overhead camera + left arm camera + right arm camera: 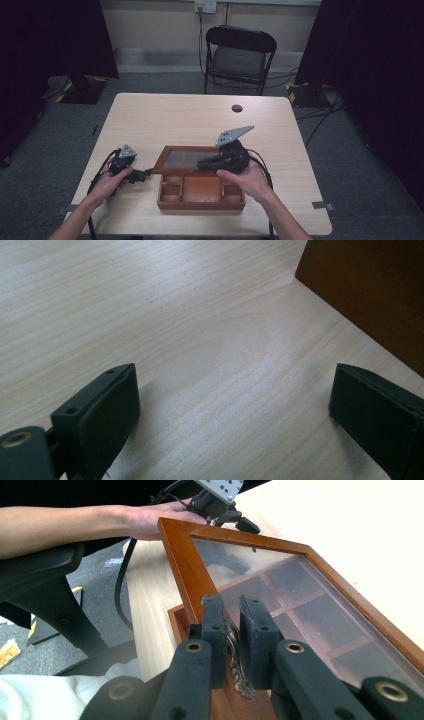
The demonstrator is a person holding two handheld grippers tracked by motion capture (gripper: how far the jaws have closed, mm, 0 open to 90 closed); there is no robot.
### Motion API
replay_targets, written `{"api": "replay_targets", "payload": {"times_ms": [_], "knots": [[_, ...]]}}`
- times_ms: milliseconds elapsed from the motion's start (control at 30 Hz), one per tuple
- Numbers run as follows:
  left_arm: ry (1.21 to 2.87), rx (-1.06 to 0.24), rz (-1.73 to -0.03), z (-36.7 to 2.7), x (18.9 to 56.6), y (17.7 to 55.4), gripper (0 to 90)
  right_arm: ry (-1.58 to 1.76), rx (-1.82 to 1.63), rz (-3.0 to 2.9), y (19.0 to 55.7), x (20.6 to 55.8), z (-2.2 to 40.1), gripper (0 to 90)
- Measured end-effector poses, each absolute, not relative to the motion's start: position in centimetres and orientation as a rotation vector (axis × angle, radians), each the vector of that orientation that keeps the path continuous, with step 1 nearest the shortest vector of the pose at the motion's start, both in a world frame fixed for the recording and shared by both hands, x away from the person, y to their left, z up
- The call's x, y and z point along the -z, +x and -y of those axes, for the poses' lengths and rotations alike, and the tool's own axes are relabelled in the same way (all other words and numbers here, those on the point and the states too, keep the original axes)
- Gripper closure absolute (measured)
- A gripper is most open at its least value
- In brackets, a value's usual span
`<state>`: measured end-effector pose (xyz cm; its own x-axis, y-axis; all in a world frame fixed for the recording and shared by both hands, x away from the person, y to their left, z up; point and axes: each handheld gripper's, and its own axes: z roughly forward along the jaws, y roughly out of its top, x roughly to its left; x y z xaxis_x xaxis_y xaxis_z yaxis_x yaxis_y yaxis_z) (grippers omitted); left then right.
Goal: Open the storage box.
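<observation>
Right gripper [231, 630] clamped on box lid's metal latch [235, 655]; left gripper [235, 405] wide, beside box [370, 290].

The left hand-held gripper [235, 410] looked down along its two black jaws, which stood wide apart with nothing between them but bare pale wood. Its fingers [107, 415] hung close over the bench [175, 315], each throwing a soft shadow on the grain beneath it. Ahead of the gripper and off toward its right jaw, the dark brown wall of a wooden box [375, 295] rose from the bench, apart from that jaw.
</observation>
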<state>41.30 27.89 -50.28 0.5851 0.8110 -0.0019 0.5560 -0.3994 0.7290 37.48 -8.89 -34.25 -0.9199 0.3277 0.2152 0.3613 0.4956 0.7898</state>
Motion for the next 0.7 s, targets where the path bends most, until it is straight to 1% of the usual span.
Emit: {"api": "replay_targets", "payload": {"times_ms": [700], "knots": [[2.113,-0.465,-1.082,-27.89,50.27,41.30,5.5,-0.640,1.459,2.684,38.17,33.33,8.94,82.2]]}}
